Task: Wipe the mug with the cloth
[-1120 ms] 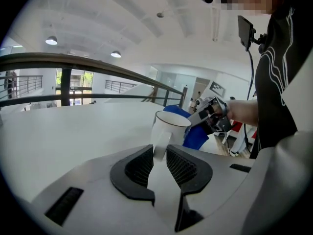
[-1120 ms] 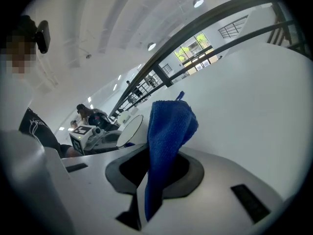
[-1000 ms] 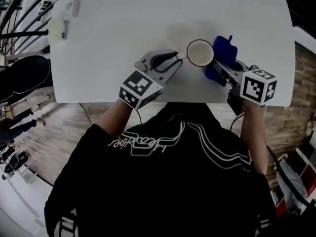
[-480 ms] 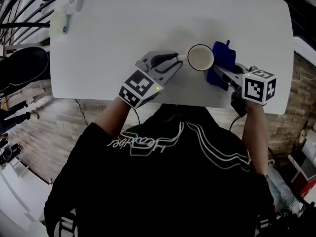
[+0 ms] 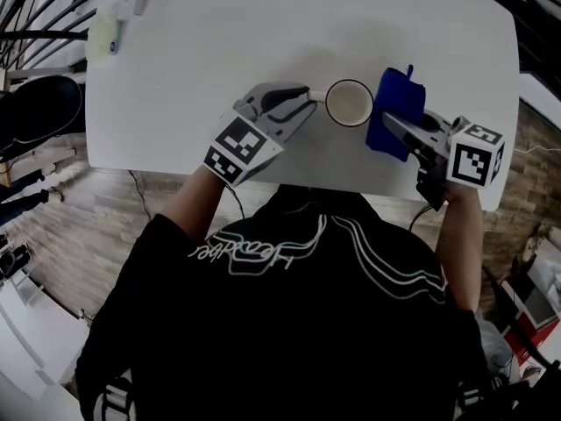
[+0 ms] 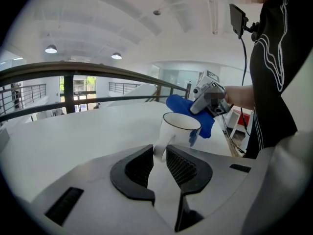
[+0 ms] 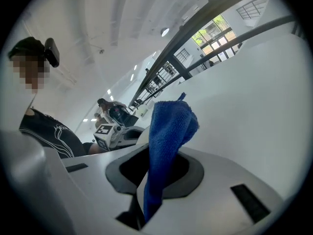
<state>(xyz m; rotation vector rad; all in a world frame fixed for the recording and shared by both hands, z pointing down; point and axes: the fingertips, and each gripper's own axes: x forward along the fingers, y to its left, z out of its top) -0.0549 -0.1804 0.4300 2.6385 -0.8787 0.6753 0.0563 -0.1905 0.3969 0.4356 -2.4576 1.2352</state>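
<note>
Right now your left gripper (image 5: 308, 100) has its jaws clenched on the handle (image 6: 160, 148) of the mug (image 5: 349, 103). The mug stands upright on the white surface (image 5: 219, 42) with its mouth up and its handle pointing straight back at those jaws. Your right gripper (image 7: 161, 163) is on the far side of the mug from the handle. Its jaws are clamped on the blue cloth (image 7: 168, 126), which stands up out of them in a thick fold.

So the mug sits between your two grippers, and the line that matters runs from handle through cup to cloth. The fold is just beside the mug's wall opposite the handle, up near the rim; I cannot tell whether it touches. The right gripper is the nearer one to the bare wall. I judge the wipe calls for pressing the fold sideways toward the handle, then dragging it round the wall. Meanwhile your left grip has to resist the push, because the mug may twist about its handle.
</note>
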